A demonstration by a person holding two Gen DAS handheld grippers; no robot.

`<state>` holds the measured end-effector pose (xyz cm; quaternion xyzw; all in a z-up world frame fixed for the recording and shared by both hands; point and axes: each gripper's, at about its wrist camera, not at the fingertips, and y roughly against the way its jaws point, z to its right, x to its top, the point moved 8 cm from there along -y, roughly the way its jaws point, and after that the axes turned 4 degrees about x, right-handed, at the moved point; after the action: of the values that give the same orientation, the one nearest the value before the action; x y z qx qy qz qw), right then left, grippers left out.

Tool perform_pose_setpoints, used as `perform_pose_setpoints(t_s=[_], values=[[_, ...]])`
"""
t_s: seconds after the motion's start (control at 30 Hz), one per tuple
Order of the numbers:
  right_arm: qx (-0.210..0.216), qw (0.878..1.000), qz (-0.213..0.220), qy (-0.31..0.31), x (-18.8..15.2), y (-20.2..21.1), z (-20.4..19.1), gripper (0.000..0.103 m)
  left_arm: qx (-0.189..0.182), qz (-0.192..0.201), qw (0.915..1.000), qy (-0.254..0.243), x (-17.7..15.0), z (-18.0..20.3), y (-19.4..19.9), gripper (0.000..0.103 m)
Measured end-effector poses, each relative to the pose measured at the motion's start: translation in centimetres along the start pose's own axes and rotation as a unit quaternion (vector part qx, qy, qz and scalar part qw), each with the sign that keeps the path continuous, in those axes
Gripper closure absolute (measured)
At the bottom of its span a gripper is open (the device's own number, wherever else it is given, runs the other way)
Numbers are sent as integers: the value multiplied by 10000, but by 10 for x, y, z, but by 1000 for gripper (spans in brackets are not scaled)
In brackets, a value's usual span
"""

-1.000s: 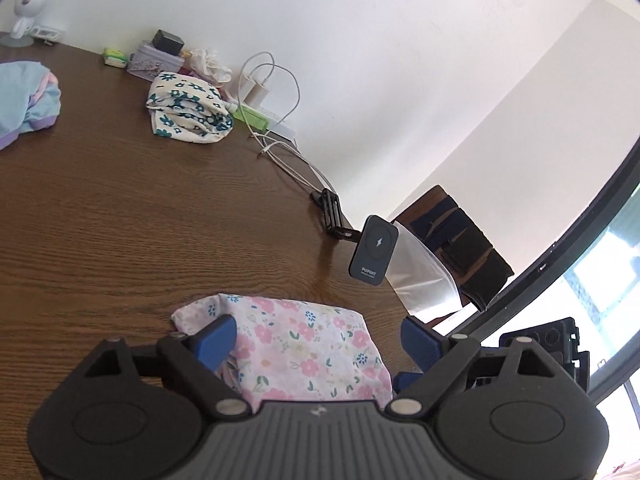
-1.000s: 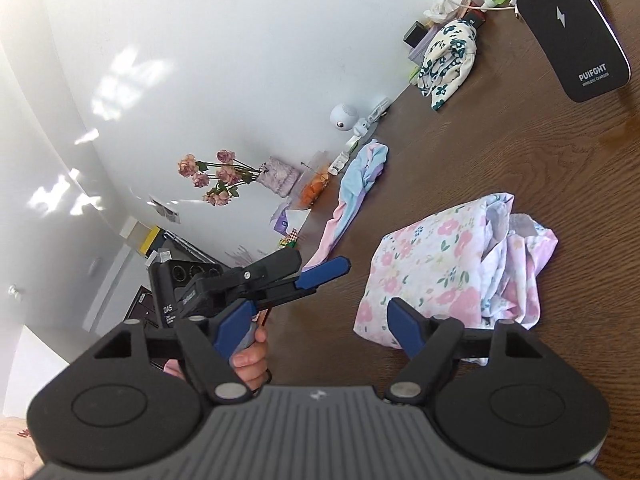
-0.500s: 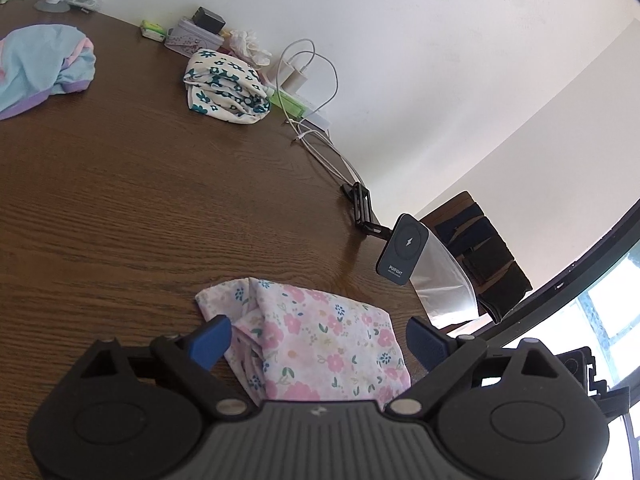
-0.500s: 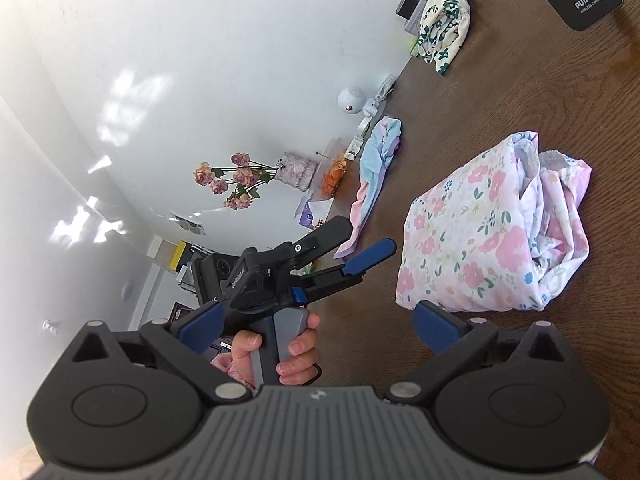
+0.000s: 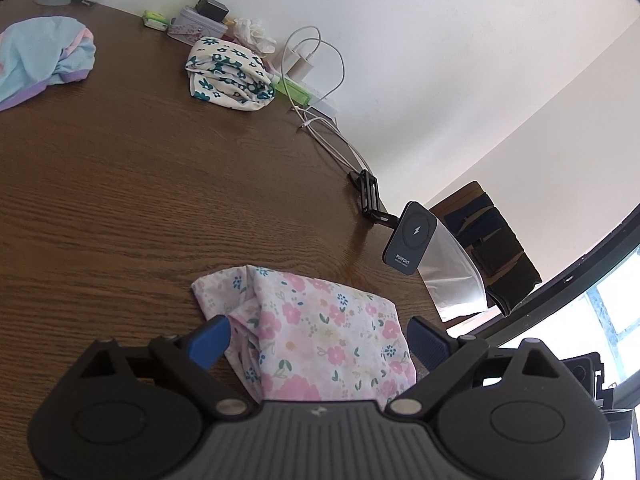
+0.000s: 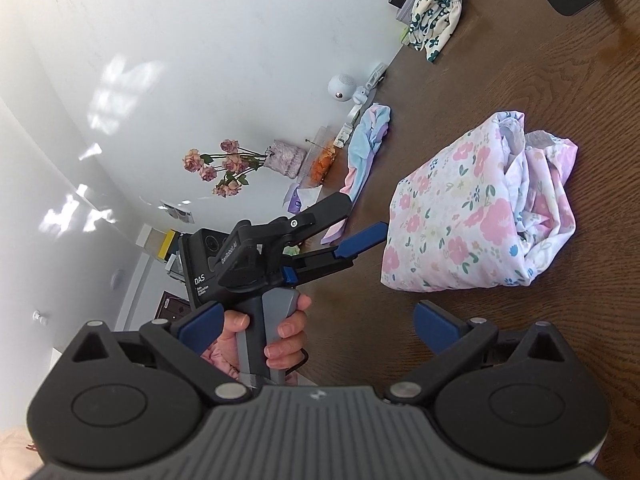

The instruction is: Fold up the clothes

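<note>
Since a second ago the right gripper has drawn back from the pink flowered cloth, its jaws having just been opening; they now stand wide with nothing between them. That cloth lies folded in a bundle on the brown wooden table, near its edge. Spread wide too, the left gripper hangs just above the bundle, blue fingers on either side, gripping nothing. A hand holds its grey handle.
</note>
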<state>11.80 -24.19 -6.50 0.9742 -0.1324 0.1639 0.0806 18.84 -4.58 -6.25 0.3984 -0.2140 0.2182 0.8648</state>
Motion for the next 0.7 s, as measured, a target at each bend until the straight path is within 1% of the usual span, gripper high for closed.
perform_pose_setpoints(t_s=[0.27,0.43,0.7], values=[[144,9999,18,-39,11,3,1,0,-49,100,9999,129,-7,-7,6,8],[119,9999,13,24,20,2,6,0,-61,140,9997,215,-10,-14,9,8],[112,9997,26,206,33,9,14,0,-6,112,9998,144,-13,-15,8,8]])
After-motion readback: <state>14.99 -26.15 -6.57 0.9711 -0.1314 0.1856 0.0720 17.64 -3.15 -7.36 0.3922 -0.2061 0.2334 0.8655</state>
